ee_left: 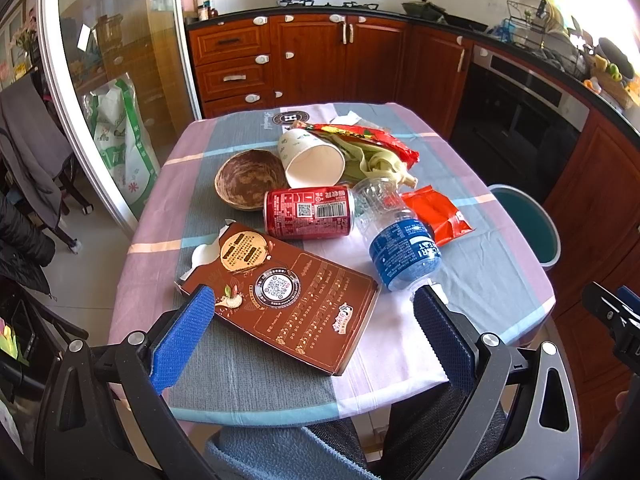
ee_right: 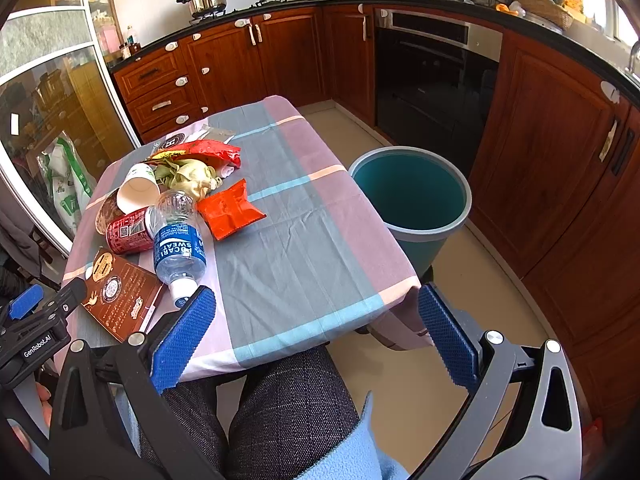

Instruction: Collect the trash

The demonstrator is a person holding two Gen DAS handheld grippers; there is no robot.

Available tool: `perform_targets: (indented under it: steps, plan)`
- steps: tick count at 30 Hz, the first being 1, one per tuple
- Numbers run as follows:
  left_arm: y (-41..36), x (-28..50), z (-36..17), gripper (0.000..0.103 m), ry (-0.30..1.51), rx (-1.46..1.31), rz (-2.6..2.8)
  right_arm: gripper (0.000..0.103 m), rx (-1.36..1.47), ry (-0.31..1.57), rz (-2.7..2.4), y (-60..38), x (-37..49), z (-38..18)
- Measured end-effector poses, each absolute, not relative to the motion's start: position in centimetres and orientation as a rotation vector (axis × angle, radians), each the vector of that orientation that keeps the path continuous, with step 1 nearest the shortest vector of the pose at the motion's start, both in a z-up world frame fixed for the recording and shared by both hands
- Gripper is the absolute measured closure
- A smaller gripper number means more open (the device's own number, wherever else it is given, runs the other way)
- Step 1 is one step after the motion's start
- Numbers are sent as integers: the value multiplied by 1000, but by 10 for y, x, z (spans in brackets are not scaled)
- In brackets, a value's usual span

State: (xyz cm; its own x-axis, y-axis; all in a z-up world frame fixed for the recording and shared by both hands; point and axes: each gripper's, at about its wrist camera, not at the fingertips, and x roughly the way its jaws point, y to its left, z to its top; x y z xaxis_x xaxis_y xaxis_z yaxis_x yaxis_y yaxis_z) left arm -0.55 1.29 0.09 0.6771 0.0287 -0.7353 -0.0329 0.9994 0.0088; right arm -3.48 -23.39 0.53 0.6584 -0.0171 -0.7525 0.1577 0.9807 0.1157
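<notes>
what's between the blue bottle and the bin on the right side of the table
Nothing visible blocks that path. The blue bottle lies at the pile's near edge, with bare tablecloth stretching from it to the table's right edge. The green bin stands on the floor just past that edge, mouth open. The orange packet lies just beyond the bottle.

both tools are held low and level with nothing between their blue-padded fingers, the left tool spread wide, the right tool spread just as wide, and the left one also shows at the right view's lower left edge, gripped by a hand.
</notes>
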Motion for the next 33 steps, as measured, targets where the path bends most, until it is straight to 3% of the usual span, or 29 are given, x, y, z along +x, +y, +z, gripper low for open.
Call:
perform_targets:
  steps: [23,33]
  plan:
    - [11,39,-40,4,1001,-75,-58,6,167,936,-67,-241,-6,-25]
    - [-29,92,-58,4,1096,-46,-131,6,213,961,6,-259,30,-39]
